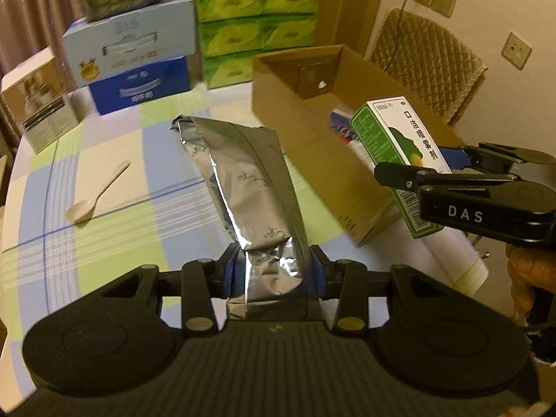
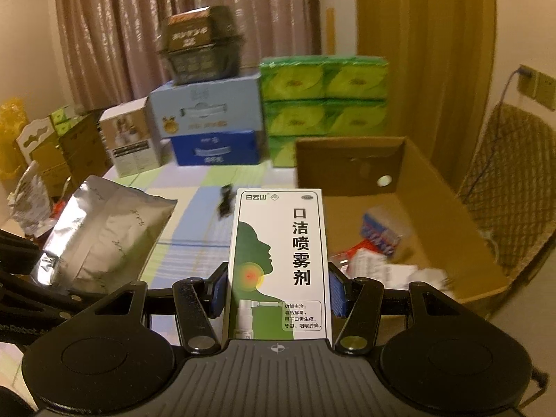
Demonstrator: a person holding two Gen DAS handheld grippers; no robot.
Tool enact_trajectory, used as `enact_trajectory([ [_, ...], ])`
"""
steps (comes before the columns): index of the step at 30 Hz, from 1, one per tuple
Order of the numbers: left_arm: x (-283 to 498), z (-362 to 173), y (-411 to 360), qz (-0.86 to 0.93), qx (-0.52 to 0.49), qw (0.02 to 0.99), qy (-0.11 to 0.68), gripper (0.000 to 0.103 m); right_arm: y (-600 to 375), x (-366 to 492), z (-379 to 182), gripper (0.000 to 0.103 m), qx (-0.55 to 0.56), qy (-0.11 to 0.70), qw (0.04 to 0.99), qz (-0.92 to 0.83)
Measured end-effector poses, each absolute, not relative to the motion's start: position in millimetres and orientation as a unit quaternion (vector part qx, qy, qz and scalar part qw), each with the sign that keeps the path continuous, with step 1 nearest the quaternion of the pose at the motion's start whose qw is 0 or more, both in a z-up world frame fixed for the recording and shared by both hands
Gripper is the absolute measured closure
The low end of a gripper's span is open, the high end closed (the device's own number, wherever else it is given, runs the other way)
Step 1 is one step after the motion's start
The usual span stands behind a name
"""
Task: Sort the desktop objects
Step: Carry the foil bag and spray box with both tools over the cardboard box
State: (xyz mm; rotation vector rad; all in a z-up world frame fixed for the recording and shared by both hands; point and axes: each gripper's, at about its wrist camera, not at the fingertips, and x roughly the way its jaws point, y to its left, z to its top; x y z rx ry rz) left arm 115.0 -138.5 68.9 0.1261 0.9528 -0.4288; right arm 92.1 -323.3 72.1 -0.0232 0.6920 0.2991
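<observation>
Left gripper (image 1: 274,271) clamped on foil pouch (image 1: 243,173), raised off checked tablecloth (image 1: 114,222). Right gripper (image 2: 278,292) pinches spray box (image 2: 278,260) upright, cardboard box (image 2: 451,243) at 2 o'clock, likely the drop spot; spoon (image 1: 97,194) unsorted

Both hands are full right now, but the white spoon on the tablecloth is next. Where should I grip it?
Take the spoon by its thin handle, coming straight down from above. It lies flat on the table, bowl nearest the camera, handle pointing away, so the fingers should close across the handle's width.
</observation>
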Motion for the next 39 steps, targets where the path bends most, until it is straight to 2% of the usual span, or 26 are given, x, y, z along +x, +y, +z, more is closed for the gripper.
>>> enact_trajectory([
  [18,147.8,90.3,-236.7,-0.265,0.071,0.857,0.437,0.066,-416.6,118.2,90.6,0.05,-0.019,0.336,0.938,0.085],
  [39,183.4,82.0,-294.5,-0.28,0.068,0.85,0.441,0.066,-450.2,158.7,78.4,0.05,-0.009,0.351,0.933,0.083],
])
